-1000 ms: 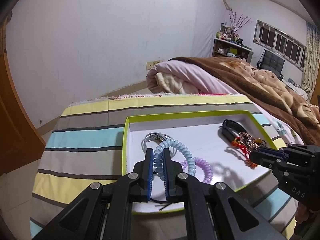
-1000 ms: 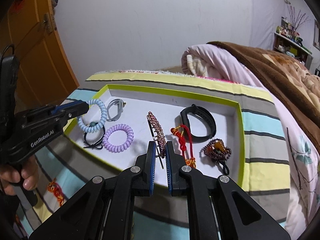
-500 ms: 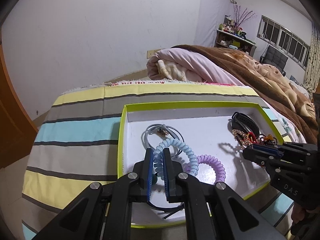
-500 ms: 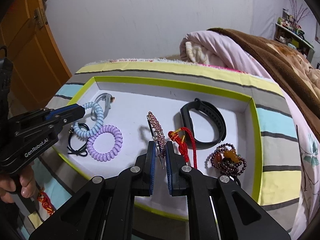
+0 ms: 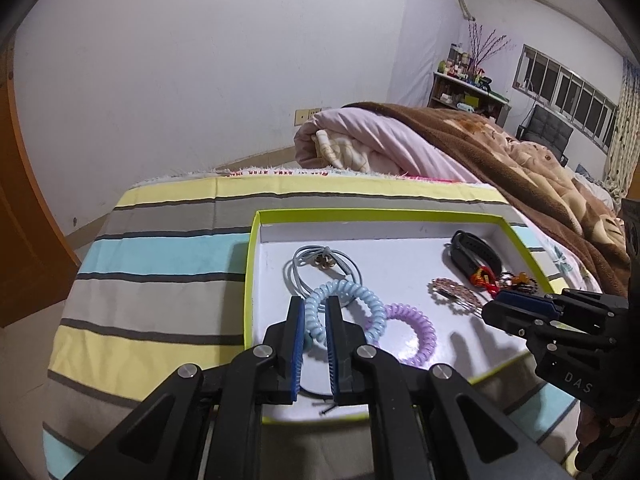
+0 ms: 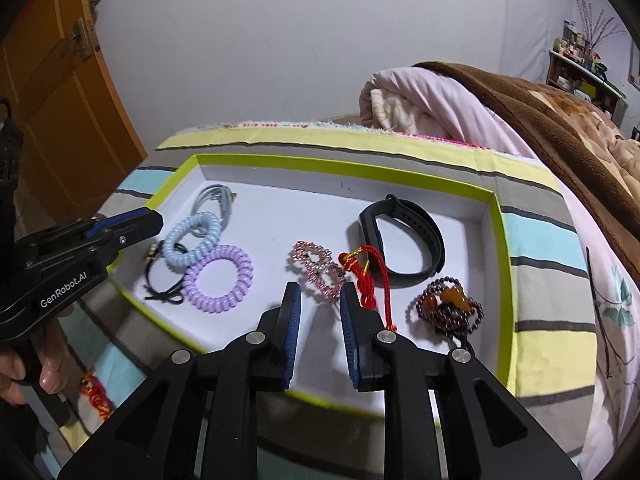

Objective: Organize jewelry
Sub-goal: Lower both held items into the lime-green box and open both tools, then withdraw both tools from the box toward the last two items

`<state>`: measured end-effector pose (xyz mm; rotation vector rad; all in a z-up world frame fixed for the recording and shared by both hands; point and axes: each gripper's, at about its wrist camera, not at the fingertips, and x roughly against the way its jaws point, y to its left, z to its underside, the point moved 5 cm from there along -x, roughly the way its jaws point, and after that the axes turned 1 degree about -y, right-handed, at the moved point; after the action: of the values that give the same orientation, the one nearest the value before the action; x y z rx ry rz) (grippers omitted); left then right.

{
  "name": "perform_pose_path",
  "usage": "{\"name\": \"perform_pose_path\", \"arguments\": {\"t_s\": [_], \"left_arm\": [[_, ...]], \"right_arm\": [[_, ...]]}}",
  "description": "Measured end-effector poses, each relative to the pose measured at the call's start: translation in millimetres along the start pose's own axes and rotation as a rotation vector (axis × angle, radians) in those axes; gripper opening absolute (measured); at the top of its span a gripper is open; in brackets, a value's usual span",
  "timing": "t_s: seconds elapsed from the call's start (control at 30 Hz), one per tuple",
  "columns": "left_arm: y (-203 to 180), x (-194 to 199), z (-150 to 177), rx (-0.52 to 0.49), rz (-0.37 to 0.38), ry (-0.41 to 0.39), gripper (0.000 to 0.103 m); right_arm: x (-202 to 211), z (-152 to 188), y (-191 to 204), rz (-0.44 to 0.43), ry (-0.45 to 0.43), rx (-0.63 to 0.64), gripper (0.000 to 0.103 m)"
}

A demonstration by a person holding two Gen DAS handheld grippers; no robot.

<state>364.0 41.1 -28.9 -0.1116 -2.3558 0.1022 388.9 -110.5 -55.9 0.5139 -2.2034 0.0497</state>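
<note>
A white tray with a lime-green rim (image 5: 250,280) (image 6: 496,240) lies on a striped cloth. My left gripper (image 5: 314,312) is shut on a light-blue coil hair tie (image 5: 352,294) (image 6: 192,238), low over the tray's left part. My right gripper (image 6: 320,300) is open, just above a pink rhinestone hair clip (image 6: 316,266) (image 5: 456,294) that lies on the tray floor. A purple coil tie (image 6: 218,278) (image 5: 412,332) lies beside the blue one.
In the tray: a grey cord (image 6: 214,196), a black hair tie (image 6: 162,280), a black wristband (image 6: 404,246), a red knotted cord (image 6: 366,276) and a dark bead bracelet (image 6: 448,306). A red tassel (image 6: 94,394) lies outside. Bedding (image 5: 460,152) lies behind.
My right gripper has opened and let the pink hair clip down onto the tray floor. My left gripper has lowered the blue coil tie toward the tray, still shut on it.
</note>
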Motion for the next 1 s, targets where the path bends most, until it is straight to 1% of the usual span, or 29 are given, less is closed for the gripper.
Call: {"name": "perform_pose_path", "arguments": {"t_s": [0.17,0.4,0.5,0.83,1.0], "left_arm": [[-3,32,6,0.006,0.000,-0.048,0.009],[-10,91,29,0.015,-0.005,-0.131,0.009],[-16,118,47,0.005,-0.006,-0.162,0.009],[-34,173,107,-0.012,-0.007,-0.198,0.009],[-34,194,130,-0.015,-0.013,-0.207,0.009]], "right_arm": [[30,11,5,-0.018,-0.045,0.001,0.021],[81,40,14,-0.028,-0.118,-0.006,0.024],[102,56,21,-0.038,-0.150,-0.003,0.036],[154,108,38,-0.039,-0.213,0.015,0.037],[169,129,40,-0.040,-0.217,0.014,0.037]]}}
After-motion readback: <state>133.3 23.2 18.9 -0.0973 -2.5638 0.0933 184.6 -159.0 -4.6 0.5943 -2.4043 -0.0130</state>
